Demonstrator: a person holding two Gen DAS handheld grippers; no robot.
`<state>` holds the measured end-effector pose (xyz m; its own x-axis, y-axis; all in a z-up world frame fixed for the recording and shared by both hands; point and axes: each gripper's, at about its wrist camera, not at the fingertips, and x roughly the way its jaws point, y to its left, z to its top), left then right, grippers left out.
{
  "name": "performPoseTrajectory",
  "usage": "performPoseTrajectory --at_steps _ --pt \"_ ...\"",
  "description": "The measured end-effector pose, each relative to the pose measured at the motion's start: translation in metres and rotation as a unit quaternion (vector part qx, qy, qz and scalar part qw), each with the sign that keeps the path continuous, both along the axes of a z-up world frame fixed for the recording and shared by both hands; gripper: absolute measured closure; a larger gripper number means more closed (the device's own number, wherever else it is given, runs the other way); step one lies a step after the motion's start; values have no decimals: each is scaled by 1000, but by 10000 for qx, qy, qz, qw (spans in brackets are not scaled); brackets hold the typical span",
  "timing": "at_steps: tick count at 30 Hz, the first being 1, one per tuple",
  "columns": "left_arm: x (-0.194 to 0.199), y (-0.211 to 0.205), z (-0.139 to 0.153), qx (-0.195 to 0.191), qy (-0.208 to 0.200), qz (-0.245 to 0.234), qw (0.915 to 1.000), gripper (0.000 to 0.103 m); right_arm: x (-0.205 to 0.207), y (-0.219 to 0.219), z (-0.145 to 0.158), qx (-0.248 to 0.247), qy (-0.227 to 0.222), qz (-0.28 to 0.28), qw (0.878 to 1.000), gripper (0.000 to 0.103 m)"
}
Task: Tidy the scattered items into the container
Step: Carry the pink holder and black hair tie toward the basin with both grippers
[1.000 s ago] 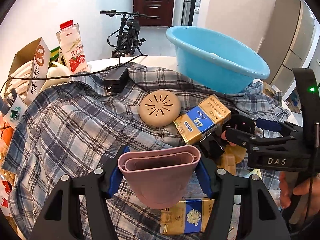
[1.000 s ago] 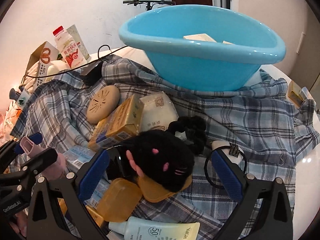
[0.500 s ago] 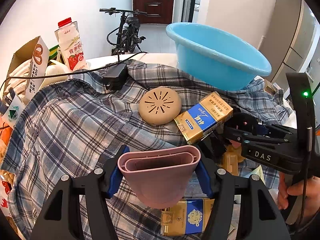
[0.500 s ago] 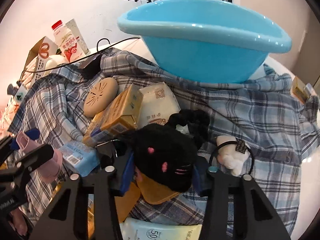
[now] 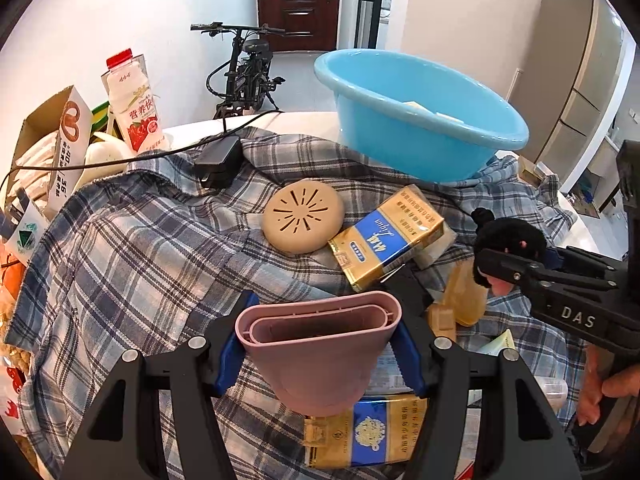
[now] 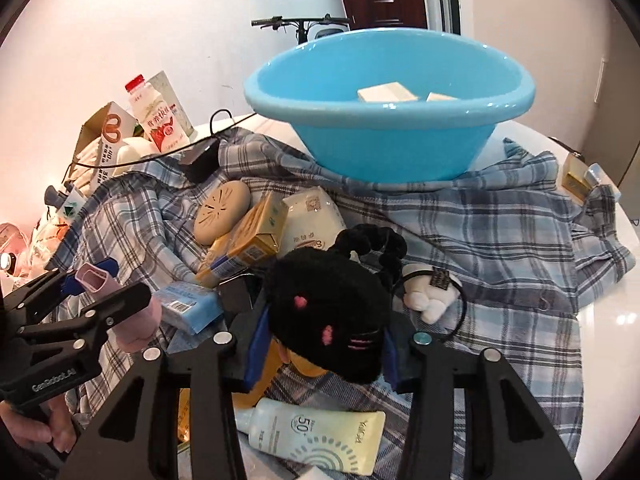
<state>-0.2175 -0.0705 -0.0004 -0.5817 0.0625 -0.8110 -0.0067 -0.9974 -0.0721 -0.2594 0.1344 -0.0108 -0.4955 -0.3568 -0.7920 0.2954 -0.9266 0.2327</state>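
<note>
My left gripper [image 5: 318, 346] is shut on a pink plastic case [image 5: 318, 344], held over the plaid cloth [image 5: 132, 248]. My right gripper [image 6: 324, 340] is shut on a black plush toy [image 6: 328, 308] with pink marks, lifted slightly off the pile; it also shows at the right of the left wrist view, the plush toy [image 5: 508, 240] in its jaws. The blue basin [image 6: 392, 120] stands at the back with two pale boxes inside. Scattered in front lie a tan round disc [image 5: 303, 218], a gold-and-blue box [image 5: 386, 238], a white packet [image 6: 314, 218] and a sunscreen tube [image 6: 320, 436].
A milk bottle [image 5: 134, 106], an open carton [image 5: 52, 144] and a black charger [image 5: 218, 160] with its cord sit at the back left. A white hair tie charm [image 6: 428, 294] and a black scrunchie [image 6: 372, 240] lie near the plush. A bicycle [image 5: 244, 68] stands behind the table.
The right gripper closed on the black plush toy and lifted it a little toward the basin. The left gripper kept still with the pink case.
</note>
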Motion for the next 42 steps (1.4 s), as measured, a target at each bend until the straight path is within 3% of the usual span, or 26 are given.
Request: performPoseTrajectory --at_steps 42 --pt "14 52 24 -103 110 -302 9994 38 43 47 37 -171 507 -128 9985 58"
